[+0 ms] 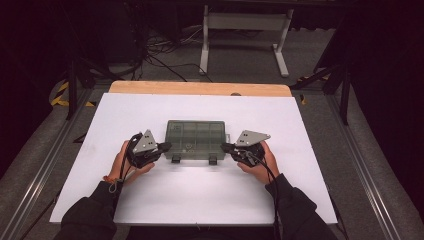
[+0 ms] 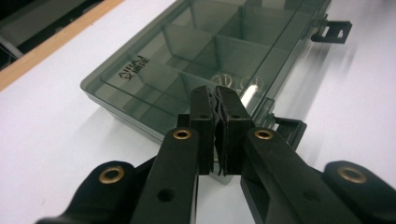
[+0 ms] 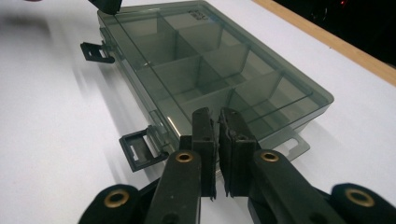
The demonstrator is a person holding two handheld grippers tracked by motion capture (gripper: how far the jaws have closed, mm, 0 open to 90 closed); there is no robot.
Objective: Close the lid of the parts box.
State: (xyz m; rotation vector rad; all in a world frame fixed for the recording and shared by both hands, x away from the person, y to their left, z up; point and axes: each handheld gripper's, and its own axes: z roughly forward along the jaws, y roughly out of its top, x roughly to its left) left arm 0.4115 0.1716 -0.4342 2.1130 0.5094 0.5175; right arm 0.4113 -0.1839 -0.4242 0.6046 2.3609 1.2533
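Flanking the smoky compartment box (image 1: 195, 138) on the white table (image 1: 150, 200), left tool (image 1: 164, 147) and right tool (image 1: 226, 147) are sitting pressed together (latches facing the person).

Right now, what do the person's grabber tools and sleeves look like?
Both the left gripper and right gripper are black, each topped by a grey three-cornered plate and trailing a black cable. Brass-coloured rivets dot the jaws. The sleeves are dark.

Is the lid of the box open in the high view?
No, the box lies flat with its clear lid down over the compartments, both latches sticking out at the near edge.
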